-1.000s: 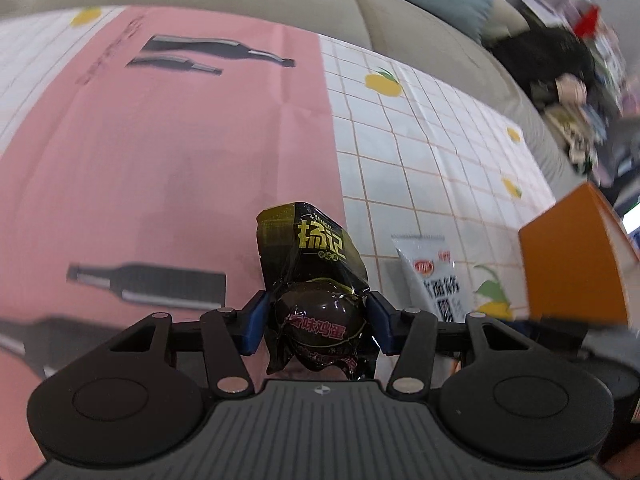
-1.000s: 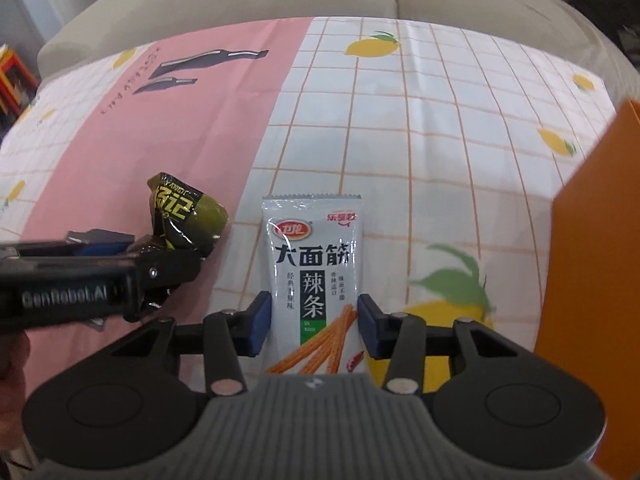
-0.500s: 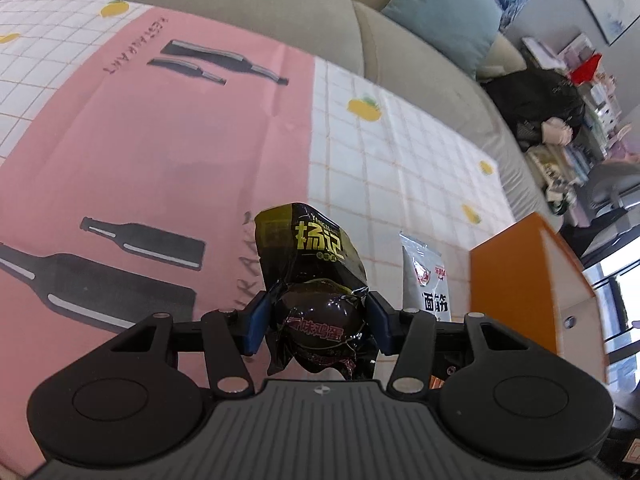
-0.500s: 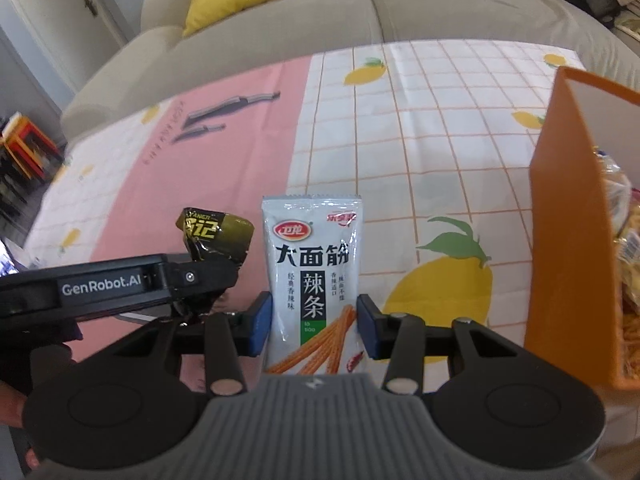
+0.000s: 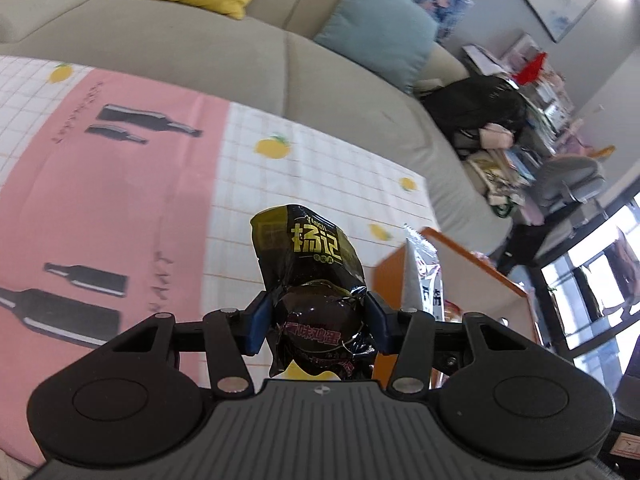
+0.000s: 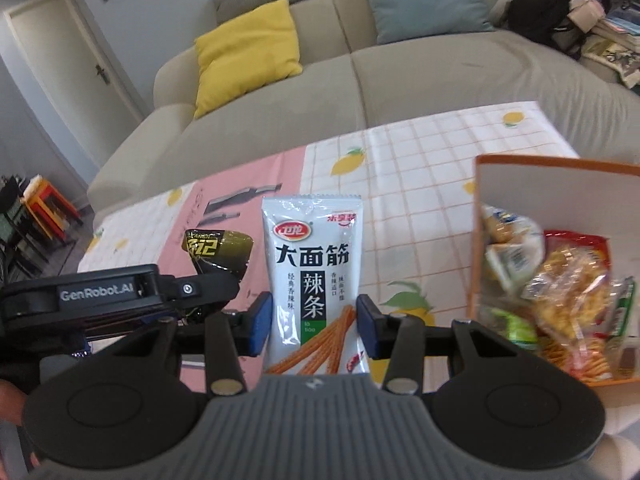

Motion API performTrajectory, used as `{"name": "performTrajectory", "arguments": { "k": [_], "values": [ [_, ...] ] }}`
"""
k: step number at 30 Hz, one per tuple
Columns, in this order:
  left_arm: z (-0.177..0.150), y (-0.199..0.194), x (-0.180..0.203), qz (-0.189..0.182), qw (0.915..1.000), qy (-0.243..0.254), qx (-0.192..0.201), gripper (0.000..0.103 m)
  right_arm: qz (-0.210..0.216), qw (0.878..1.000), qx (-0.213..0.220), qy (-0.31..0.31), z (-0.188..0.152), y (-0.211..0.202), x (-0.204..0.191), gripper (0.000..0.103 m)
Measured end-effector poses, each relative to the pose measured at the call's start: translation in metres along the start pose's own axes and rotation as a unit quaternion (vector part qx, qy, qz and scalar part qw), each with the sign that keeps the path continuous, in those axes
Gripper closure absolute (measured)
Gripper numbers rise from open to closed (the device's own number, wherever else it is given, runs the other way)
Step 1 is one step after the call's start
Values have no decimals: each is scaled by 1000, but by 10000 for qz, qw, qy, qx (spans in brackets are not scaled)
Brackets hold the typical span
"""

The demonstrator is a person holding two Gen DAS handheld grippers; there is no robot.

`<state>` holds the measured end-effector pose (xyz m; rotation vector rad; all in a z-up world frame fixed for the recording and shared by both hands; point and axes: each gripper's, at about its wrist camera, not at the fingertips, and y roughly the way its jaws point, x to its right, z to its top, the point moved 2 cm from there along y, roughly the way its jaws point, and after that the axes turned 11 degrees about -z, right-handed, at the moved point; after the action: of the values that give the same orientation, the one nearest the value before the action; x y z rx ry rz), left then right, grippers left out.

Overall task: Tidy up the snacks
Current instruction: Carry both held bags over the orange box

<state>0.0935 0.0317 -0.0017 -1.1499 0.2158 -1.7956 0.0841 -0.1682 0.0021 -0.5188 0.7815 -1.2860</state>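
My left gripper (image 5: 318, 322) is shut on a black egg snack packet (image 5: 308, 256) with yellow lettering, held up above the table. My right gripper (image 6: 314, 322) is shut on a white spicy-strip packet (image 6: 314, 264), also lifted. In the right wrist view the left gripper (image 6: 208, 284) and its black packet (image 6: 216, 246) sit just left of the white packet. An orange box (image 6: 478, 240) stands to the right, holding several snack bags (image 6: 560, 280). In the left wrist view the white packet (image 5: 422, 276) and the box (image 5: 388, 284) show right of the black packet.
The table wears a pink and white checked cloth (image 6: 420, 160) with lemon and bottle prints. A beige sofa (image 6: 400, 64) with yellow (image 6: 244, 52) and blue cushions runs behind it. Cluttered shelves and a black bag (image 5: 480, 108) lie at the far right.
Both grippers have risen from the table with their packets. The views tilted up, showing the sofa and the inside of the orange box.
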Motion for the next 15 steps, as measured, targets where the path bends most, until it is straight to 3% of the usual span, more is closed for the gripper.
{"name": "performTrajectory", "arguments": {
  "k": [15],
  "values": [
    [2,67,103,-802,9931,719,-463,48,-606,9969,183,474,22,-49,104,60]
  ]
}}
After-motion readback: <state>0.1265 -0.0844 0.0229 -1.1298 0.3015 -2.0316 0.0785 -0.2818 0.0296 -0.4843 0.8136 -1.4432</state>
